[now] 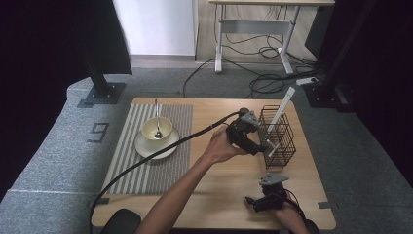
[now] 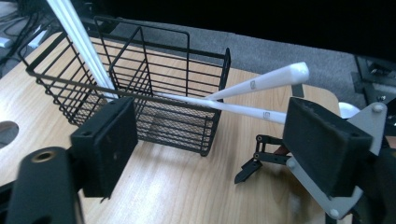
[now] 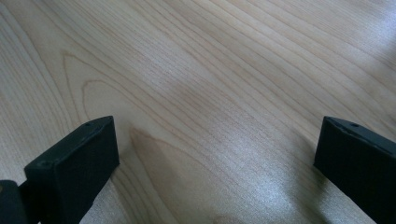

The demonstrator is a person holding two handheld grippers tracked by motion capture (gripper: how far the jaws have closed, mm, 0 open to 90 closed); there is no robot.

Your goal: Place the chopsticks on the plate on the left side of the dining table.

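Observation:
A black wire basket (image 1: 278, 132) stands at the right of the wooden table (image 1: 224, 180). A white chopstick pair (image 1: 283, 103) leans upright in it. In the left gripper view the basket (image 2: 154, 88) is close ahead, and two more white chopsticks (image 2: 261, 81) poke out through its near side, lying across the gap between my jaws. My left gripper (image 1: 264, 145) (image 2: 212, 140) is open at the basket's near left corner, with the pads wide of the chopsticks. My right gripper (image 1: 252, 201) (image 3: 215, 154) rests open low over bare wood near the front edge.
A striped placemat (image 1: 148, 146) on the left carries a white saucer (image 1: 146, 148), a cream bowl (image 1: 157, 127) and a metal spoon (image 1: 157, 117) standing in it. The left gripper's cable (image 1: 160, 153) trails across the mat. Grey carpet, stand bases and floor cables surround the table.

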